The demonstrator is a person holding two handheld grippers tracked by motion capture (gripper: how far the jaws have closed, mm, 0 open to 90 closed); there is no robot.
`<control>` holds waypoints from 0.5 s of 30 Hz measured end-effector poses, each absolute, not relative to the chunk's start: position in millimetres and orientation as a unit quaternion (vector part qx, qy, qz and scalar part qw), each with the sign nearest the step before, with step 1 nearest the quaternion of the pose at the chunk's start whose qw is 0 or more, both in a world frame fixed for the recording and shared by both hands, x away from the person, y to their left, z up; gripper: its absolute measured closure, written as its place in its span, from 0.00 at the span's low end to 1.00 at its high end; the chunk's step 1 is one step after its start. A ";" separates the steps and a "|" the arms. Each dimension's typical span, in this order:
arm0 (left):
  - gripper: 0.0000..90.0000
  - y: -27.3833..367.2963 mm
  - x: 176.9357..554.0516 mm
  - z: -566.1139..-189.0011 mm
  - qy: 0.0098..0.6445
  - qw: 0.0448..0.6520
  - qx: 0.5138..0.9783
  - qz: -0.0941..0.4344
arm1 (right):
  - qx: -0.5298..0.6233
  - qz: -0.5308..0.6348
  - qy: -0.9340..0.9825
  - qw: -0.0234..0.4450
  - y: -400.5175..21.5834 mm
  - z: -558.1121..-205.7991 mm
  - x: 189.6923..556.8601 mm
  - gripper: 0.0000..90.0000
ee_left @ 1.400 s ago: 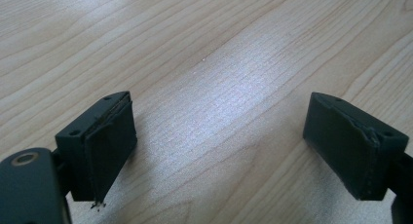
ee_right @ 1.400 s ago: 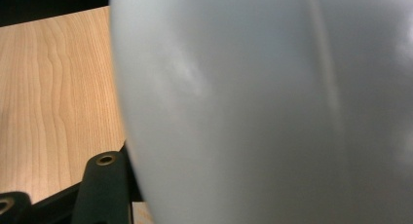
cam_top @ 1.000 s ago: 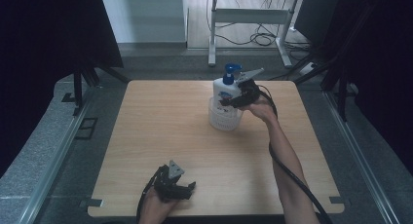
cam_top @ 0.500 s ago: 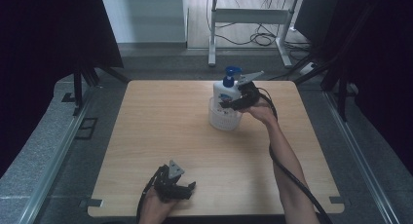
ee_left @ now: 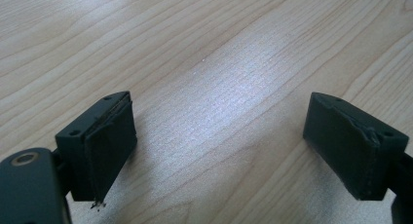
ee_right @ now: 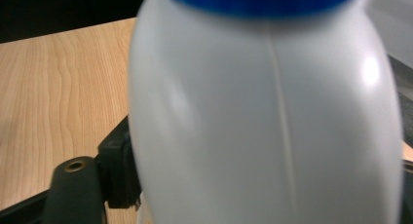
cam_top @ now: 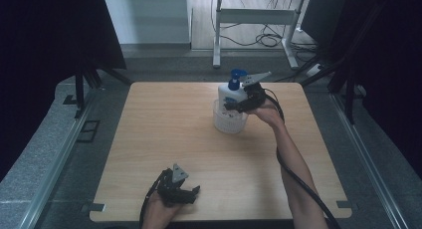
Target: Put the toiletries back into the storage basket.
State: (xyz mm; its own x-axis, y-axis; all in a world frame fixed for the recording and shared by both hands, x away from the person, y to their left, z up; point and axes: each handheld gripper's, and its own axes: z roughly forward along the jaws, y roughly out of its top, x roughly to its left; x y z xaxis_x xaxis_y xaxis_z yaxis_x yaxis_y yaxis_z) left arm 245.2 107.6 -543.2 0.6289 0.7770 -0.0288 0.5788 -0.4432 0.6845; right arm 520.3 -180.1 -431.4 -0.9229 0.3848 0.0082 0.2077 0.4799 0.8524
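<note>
Bottle (cam_top: 230,93), white with blue pump, stands upright in a clear cup (cam_top: 229,120) at the far middle of the bench (cam_top: 164,134). Right claw (cam_top: 234,105) straddles the bottle body from the right side; its jaws have just been opening, bottle between them, pads look eased off. Left claw (cam_top: 191,193) idle at the near edge, spread wide, nothing in it, well apart from the bottle. Right hand is nearer.

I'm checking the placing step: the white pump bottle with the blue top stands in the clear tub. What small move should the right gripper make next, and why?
Probably draw the right gripper straight back from the white plastic pump bottle with the blue top. Its jaws have just been opening with the bottle between them, and the bottle stands upright in the clear plastic tub, so the grip looks finished.
</note>
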 end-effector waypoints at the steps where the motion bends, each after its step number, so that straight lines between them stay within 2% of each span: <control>1: 0.13 107.6 245.2 -543.2 0.405 0.338 0.837 0.147 | 0.172 0.481 0.854 0.096 -180.2 -430.4 519.9 0.25; 15: 0.13 107.5 245.2 -543.2 0.405 0.338 0.837 0.147 | 0.173 0.479 0.853 0.116 -183.9 -415.8 515.0 0.15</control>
